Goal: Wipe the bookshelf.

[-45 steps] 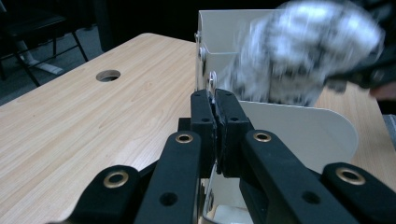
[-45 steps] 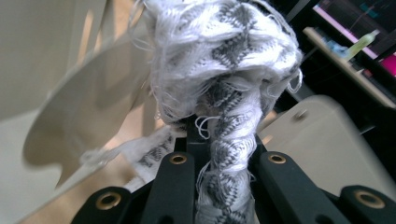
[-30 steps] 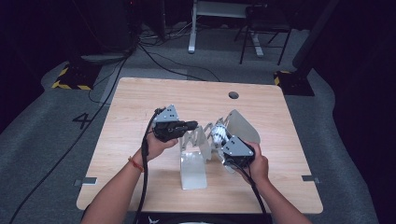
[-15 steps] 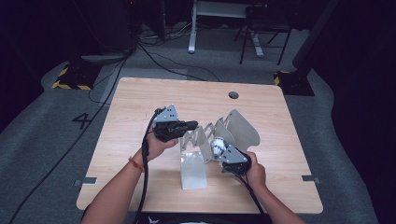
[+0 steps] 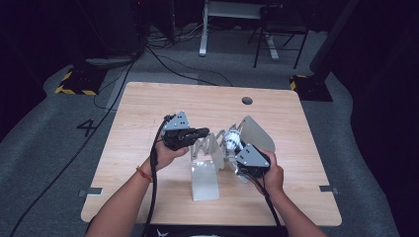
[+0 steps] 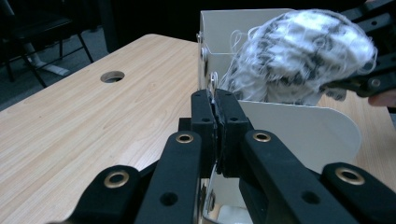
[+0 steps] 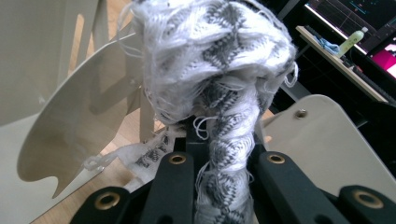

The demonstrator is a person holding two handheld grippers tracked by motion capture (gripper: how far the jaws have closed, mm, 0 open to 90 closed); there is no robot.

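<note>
One readable mark here: a large dark numeral "4" sits on the grey carpeted floor (image 5: 87, 127) just off the left edge of the light wooden table (image 5: 148, 106), seen from the high view. Beyond that, the bright screens (image 7: 362, 14) at the top right of the right gripper view glow with coloured lines far too blurred to read.

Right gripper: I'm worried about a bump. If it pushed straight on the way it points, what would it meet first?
Probably the white metal rack's curved panel just beyond the grey-white knitted cloth that the right gripper holds; depth is unclear.
</note>
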